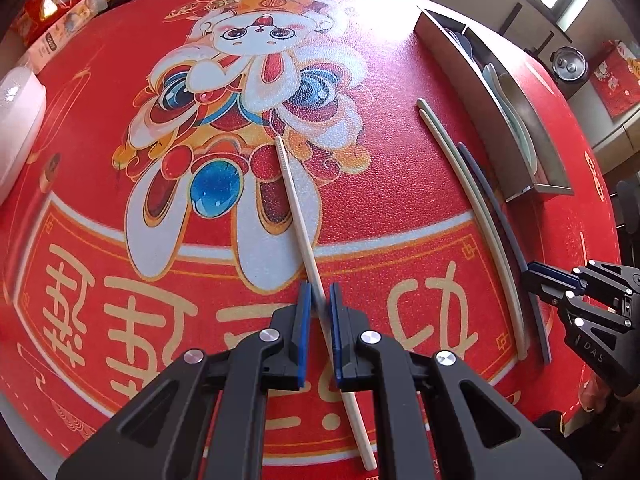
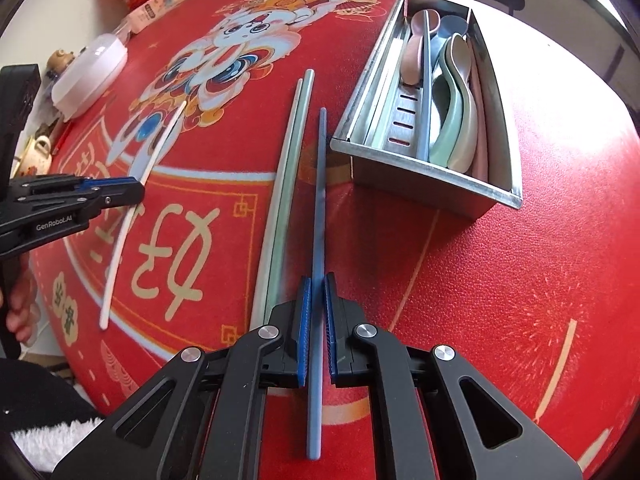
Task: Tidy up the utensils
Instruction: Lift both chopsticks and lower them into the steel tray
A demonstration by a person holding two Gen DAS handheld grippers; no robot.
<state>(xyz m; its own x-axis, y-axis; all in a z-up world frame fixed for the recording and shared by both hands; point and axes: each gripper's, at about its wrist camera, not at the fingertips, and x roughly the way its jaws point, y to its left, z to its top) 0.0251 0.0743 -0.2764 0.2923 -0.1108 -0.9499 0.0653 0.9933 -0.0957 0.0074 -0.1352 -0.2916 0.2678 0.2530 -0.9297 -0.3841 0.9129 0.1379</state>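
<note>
Chopsticks are gripped at this moment by both tools: the left gripper (image 1: 320, 300) is clamped on a cream chopstick (image 1: 298, 216), and the right gripper (image 2: 316, 292) is clamped on a blue chopstick (image 2: 320, 200). Each stick is pinched toward its thick end, so a long length runs out ahead toward twelve o'clock. From the right wrist view, the metal tray (image 2: 496, 196) is found at about one o'clock, with spoons (image 2: 452, 92) and other sticks already inside it. A pair of green chopsticks (image 2: 286, 168) is left lying on the red tablecloth (image 2: 500, 300), just beside the blue one at its nine o'clock side. For the carry, each stick is best kept parallel to the tray's long walls, its far tip lowered in first, and the pinch released only once the stick is supported. Swinging tips could be caught on the tray rim.
</note>
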